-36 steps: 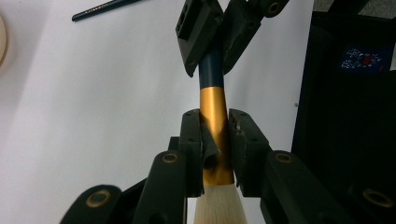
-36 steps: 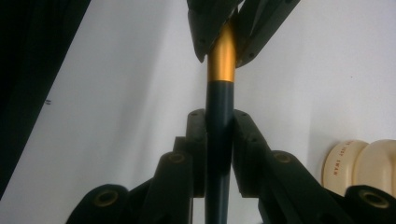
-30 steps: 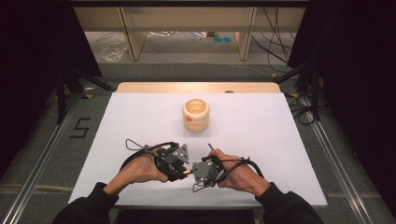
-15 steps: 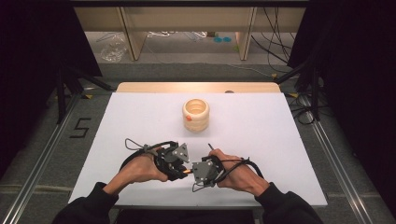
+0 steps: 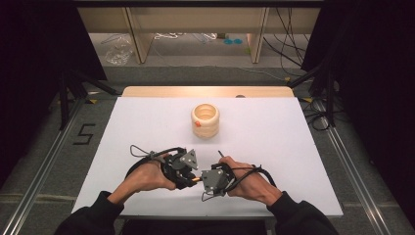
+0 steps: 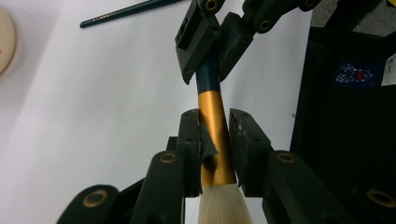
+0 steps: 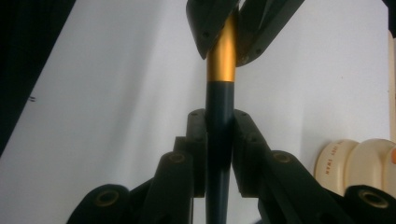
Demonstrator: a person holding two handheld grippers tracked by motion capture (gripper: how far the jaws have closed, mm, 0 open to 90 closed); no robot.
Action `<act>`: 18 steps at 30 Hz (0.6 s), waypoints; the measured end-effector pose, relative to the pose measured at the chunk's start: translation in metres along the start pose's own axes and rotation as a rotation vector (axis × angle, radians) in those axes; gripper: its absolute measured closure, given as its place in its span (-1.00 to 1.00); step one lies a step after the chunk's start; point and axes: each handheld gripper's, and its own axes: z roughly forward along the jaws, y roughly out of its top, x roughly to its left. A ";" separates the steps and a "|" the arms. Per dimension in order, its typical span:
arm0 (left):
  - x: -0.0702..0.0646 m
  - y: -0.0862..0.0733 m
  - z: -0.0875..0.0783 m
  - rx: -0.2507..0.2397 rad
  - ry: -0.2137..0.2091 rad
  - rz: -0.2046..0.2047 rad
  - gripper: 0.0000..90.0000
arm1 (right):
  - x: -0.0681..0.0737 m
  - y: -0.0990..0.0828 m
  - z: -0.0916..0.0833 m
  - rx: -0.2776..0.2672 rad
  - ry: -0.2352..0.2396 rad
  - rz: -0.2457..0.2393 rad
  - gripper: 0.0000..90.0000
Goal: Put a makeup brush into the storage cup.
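White paper covers the table (image 5: pixel 147 127) in the high view, with dark floor and a shelf beyond it. Near the front edge the left gripper (image 5: pixel 188 177) and the right gripper (image 5: pixel 201 179) meet tip to tip, a brush (image 5: pixel 195 179) bridging them; a cream ridged holder (image 5: pixel 205 120) stands well apart, farther back.

From the left gripper view, its jaws clamp the brush's gold ferrule (image 6: pixel 215 135), white bristles (image 6: pixel 224 205) toward the camera. A second thin brush (image 6: pixel 130 10) lies on the paper.

From the right gripper view, its jaws pinch the dark blue handle (image 7: pixel 219 140), closed narrow. The person would do well to keep one grip firm and loosen the other before moving, so the brush neither twists nor drops.
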 end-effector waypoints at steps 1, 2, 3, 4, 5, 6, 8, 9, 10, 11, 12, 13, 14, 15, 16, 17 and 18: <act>0.000 0.000 -0.001 -0.020 0.006 -0.021 0.60 | 0.001 -0.001 0.000 0.007 0.007 0.020 0.76; 0.001 -0.001 -0.003 -0.017 0.010 -0.018 0.58 | 0.001 -0.002 0.000 0.013 -0.001 0.016 0.77; 0.001 -0.001 -0.005 -0.027 0.012 -0.027 0.57 | 0.001 -0.003 0.001 0.010 -0.003 0.025 0.77; 0.002 -0.001 -0.007 -0.022 0.021 -0.019 0.54 | 0.001 -0.003 0.001 0.008 0.009 0.032 0.77; 0.002 -0.001 -0.007 -0.022 0.021 -0.019 0.49 | 0.002 -0.004 0.001 0.014 0.002 0.041 0.77; 0.002 -0.001 -0.010 -0.038 0.038 -0.027 0.49 | 0.002 -0.004 0.001 0.014 0.002 0.041 0.77; 0.003 -0.001 -0.014 -0.046 0.051 -0.033 0.35 | 0.002 -0.005 0.001 -0.002 -0.002 0.081 0.77; 0.004 -0.002 -0.020 -0.077 0.071 -0.043 0.30 | 0.000 -0.008 0.000 0.008 -0.003 0.065 0.77; 0.004 -0.002 -0.020 -0.077 0.071 -0.043 0.30 | -0.009 -0.012 -0.002 0.028 -0.010 -0.053 0.77; 0.003 -0.002 -0.021 -0.101 0.068 -0.056 0.27 | -0.010 -0.014 -0.003 0.032 -0.017 -0.047 0.77; 0.004 -0.003 -0.030 -0.096 0.086 -0.037 0.22 | -0.010 -0.015 -0.003 0.035 -0.026 -0.039 0.77; 0.004 -0.003 -0.030 -0.096 0.086 -0.037 0.16 | -0.010 -0.015 -0.003 0.035 -0.026 -0.039 0.77; 0.004 -0.003 -0.036 -0.130 0.106 -0.044 0.14 | -0.006 -0.017 -0.004 0.018 -0.029 0.059 0.77; 0.004 -0.003 -0.036 -0.130 0.106 -0.044 0.10 | -0.007 -0.018 -0.005 0.012 -0.038 0.073 0.77; 0.003 -0.003 -0.042 -0.163 0.152 -0.045 0.05 | -0.004 -0.019 -0.008 0.038 -0.031 0.137 0.77; 0.002 -0.003 -0.044 -0.184 0.163 -0.067 -0.02 | -0.005 -0.020 -0.009 0.035 -0.034 0.144 0.77; 0.001 -0.004 -0.046 -0.197 0.170 -0.070 -0.04 | -0.008 -0.022 -0.011 0.034 -0.026 0.128 0.77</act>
